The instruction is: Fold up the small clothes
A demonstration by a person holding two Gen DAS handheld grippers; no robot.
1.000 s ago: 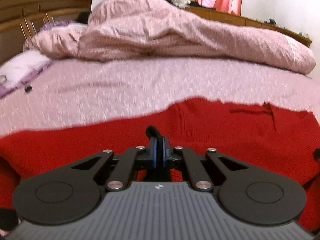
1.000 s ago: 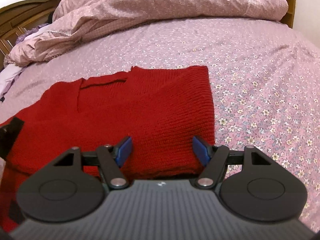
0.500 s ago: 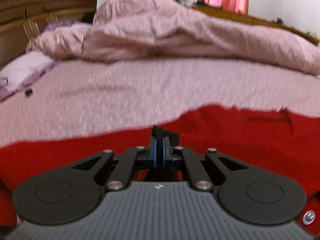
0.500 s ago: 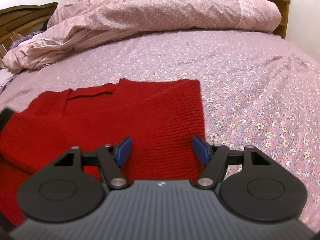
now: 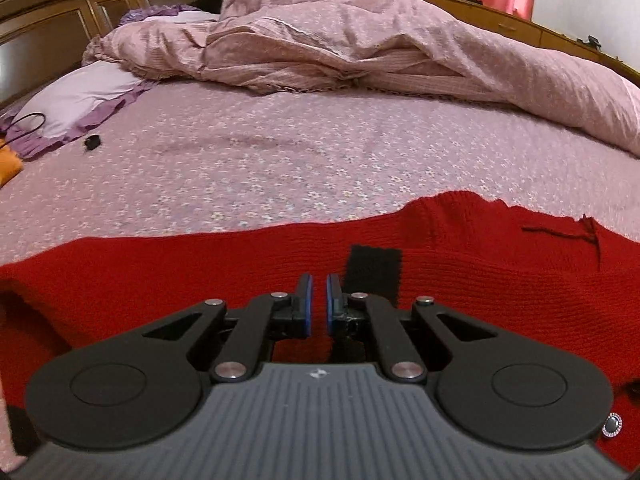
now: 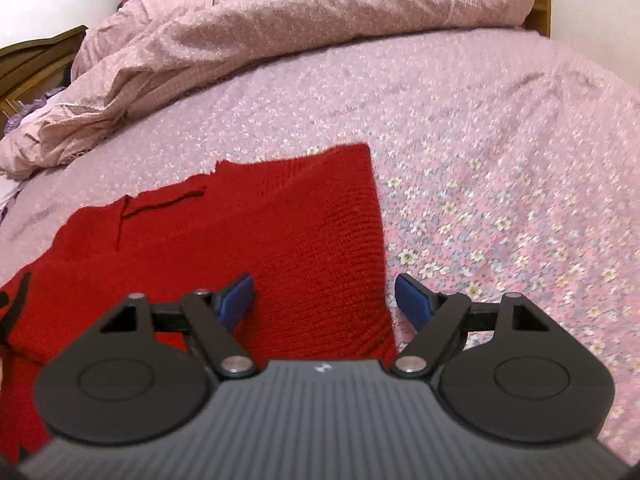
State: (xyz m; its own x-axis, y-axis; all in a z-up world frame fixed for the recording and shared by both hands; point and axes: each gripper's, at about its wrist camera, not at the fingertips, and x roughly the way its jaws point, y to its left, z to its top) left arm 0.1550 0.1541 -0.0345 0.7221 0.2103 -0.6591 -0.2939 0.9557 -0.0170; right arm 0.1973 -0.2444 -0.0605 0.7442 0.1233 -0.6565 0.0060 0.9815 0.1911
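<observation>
A red knit sweater (image 5: 200, 264) lies flat on the flowered bed sheet (image 5: 280, 160); it also shows in the right wrist view (image 6: 304, 232). A black cuff or trim piece (image 5: 374, 272) lies on the sweater just right of my left gripper (image 5: 316, 304). The left jaws stand slightly apart with nothing between them, low over the sweater. My right gripper (image 6: 324, 300) is wide open above the sweater's right edge, its right finger (image 6: 412, 300) over the sheet.
A rumpled pink duvet (image 5: 360, 40) is piled across the far side of the bed. A purple pillow (image 5: 76, 100), a cable and a small black object (image 5: 92, 142) lie at the far left. A wooden headboard (image 5: 80, 4) stands behind.
My left gripper, shut on the black trim before, has parted its jaws and let the trim drop onto the sweater. The right gripper has shifted right toward the sweater's edge.
</observation>
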